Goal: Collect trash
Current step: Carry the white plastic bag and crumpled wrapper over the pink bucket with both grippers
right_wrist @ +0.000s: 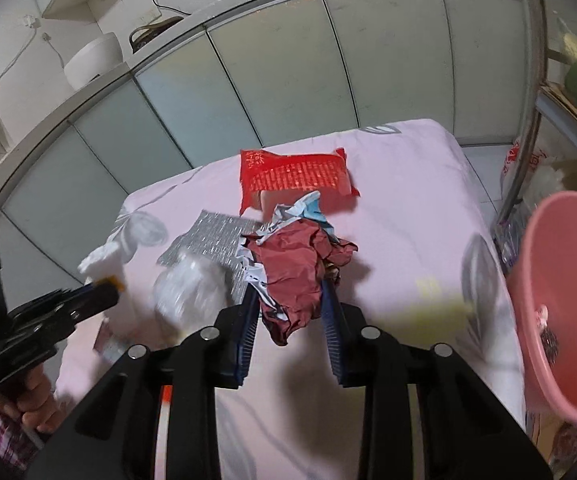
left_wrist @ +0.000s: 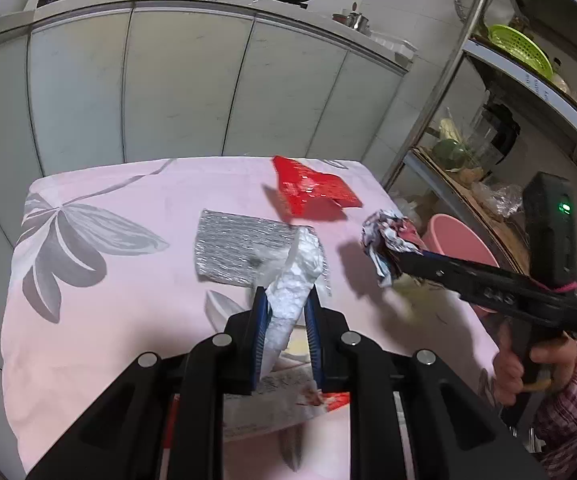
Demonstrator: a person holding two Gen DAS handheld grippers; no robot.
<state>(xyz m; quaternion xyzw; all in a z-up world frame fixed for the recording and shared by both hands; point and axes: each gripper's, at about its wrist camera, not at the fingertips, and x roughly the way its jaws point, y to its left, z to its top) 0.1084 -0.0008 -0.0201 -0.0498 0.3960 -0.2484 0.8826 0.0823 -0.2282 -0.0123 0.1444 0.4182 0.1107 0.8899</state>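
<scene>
My left gripper (left_wrist: 286, 300) is shut on a crumpled white tissue (left_wrist: 294, 280), lifted over the pink flowered cloth (left_wrist: 128, 320). My right gripper (right_wrist: 290, 292) is shut on a crumpled dark red and white wrapper (right_wrist: 296, 268), which also shows in the left wrist view as the wrapper (left_wrist: 388, 240) near the cloth's right edge. A red packet (left_wrist: 312, 190) lies at the far side of the cloth, seen too as the red packet (right_wrist: 296, 176). A silver foil piece (left_wrist: 240, 248) lies mid-cloth, partly behind the tissue. The pink bucket (right_wrist: 560, 320) stands just right of the table.
A printed wrapper (left_wrist: 280, 392) lies under my left gripper near the front edge. Grey cabinet doors (left_wrist: 188, 80) stand behind the table. A metal shelf rack (left_wrist: 488, 140) with a green basket is at the right. A person's hand in a plaid sleeve (left_wrist: 568, 400) holds the right gripper.
</scene>
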